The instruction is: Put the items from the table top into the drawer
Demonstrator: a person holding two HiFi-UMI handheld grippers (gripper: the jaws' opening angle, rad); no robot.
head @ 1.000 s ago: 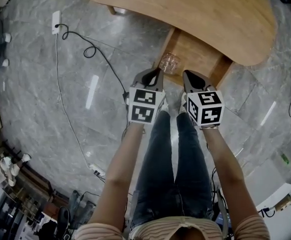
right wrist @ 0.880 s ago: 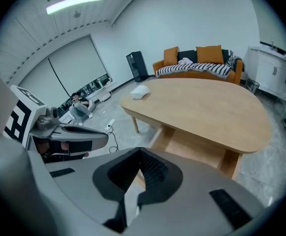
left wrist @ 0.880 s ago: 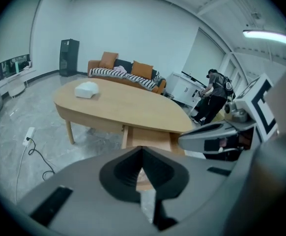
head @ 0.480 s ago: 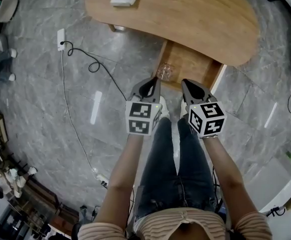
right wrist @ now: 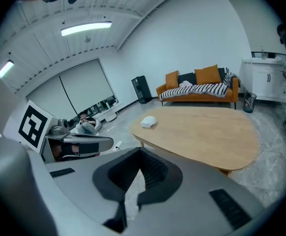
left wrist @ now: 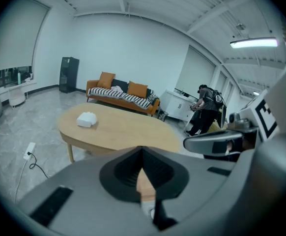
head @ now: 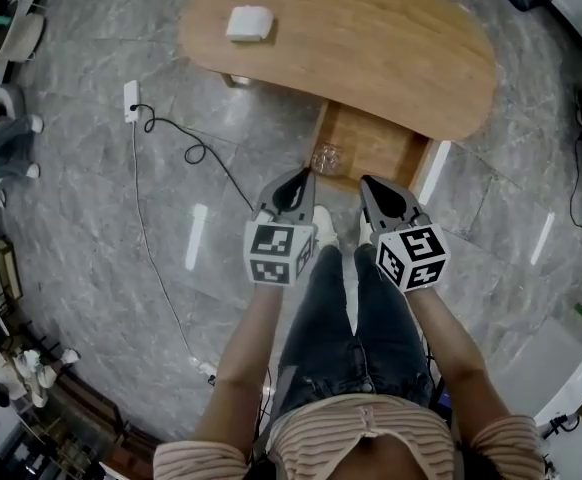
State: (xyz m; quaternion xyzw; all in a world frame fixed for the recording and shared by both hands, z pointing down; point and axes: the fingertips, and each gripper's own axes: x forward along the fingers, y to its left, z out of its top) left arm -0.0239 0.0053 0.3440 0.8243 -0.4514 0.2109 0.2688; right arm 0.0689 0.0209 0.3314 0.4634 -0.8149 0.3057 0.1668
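**One white pack left on the table; both hand-held grippers lift away empty**

The white pack (head: 248, 23) lies alone at the far left end of the oval wooden table (head: 371, 38), well apart from everything else. It is a small, pale block with rounded corners and looks soft, probably light and easy to pinch.

Under the near edge of the table the drawer (head: 376, 143) stands open, with a clear glassy item (head: 326, 158) in its left corner.

Over the last second the view has pulled up and back from the drawer, bringing the whole table and the pack into sight. The left hand-held gripper (head: 298, 176) and the right hand-held gripper (head: 371, 182) have risen with it. Both sets of jaws are together with nothing between them. The pack appears to be the next thing to fetch.
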